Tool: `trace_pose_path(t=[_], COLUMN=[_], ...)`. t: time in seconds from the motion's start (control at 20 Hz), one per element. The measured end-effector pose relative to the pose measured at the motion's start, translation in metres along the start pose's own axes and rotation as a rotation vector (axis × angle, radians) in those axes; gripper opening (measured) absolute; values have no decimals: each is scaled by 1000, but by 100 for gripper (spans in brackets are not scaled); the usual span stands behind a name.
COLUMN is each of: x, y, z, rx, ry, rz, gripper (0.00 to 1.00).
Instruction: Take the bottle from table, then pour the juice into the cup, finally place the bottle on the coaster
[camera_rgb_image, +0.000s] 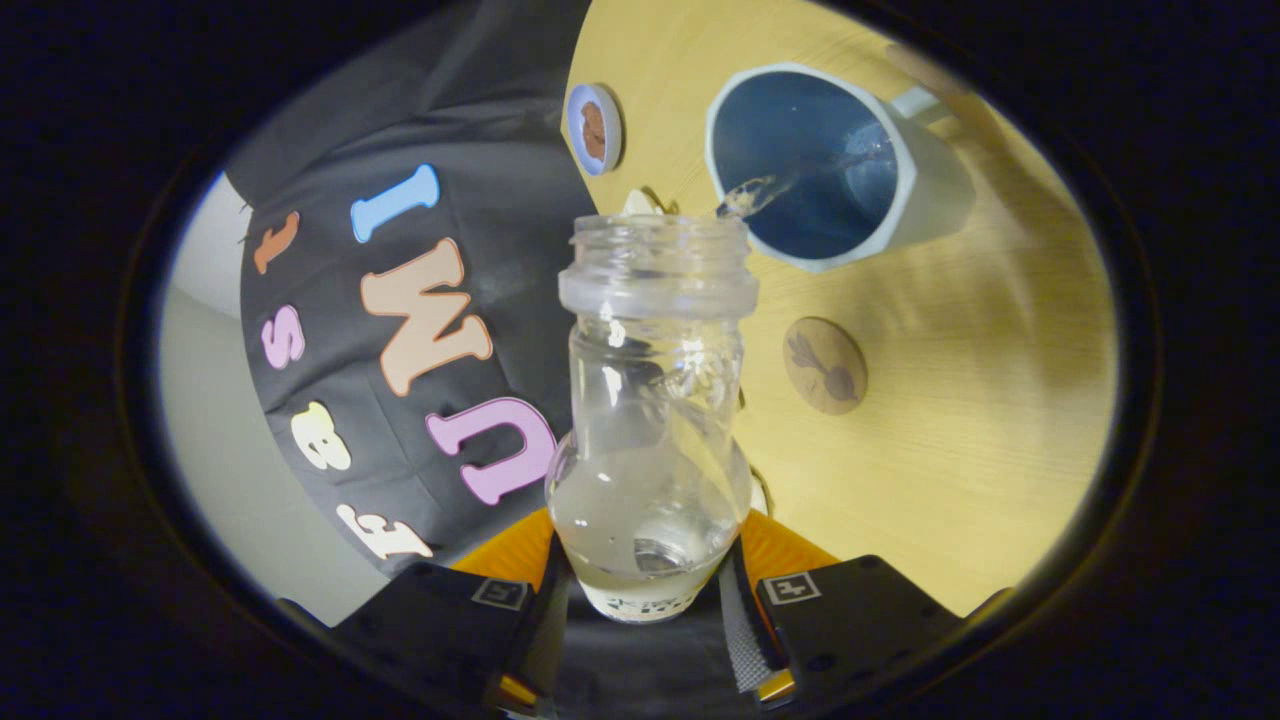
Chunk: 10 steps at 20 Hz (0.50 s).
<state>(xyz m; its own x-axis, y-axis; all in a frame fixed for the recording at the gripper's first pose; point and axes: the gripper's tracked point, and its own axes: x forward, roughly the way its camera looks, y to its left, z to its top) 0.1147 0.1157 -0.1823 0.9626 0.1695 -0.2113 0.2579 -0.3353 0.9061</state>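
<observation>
Juice runs from the tilted bottle into the cup.

The tool (645, 590) grips the clear glass bottle (650, 420), a finger pressed to each side of its base. The bottle's open mouth points toward the cup (905, 225), and a thin stream crosses from its rim into the cup's dark blue inside. The cup stands on the yellow desk (960, 420). A round brown coaster (824, 365) lies on the desk near the bottle's neck; another round disc (594, 128) sits beyond the bottle's mouth.
</observation>
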Motion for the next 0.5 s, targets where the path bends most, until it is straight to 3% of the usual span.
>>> trace_pose_path(t=[0.5], x=[-2], y=[9], z=[16], rx=[99], ry=[-53], rz=[14], gripper=[69])
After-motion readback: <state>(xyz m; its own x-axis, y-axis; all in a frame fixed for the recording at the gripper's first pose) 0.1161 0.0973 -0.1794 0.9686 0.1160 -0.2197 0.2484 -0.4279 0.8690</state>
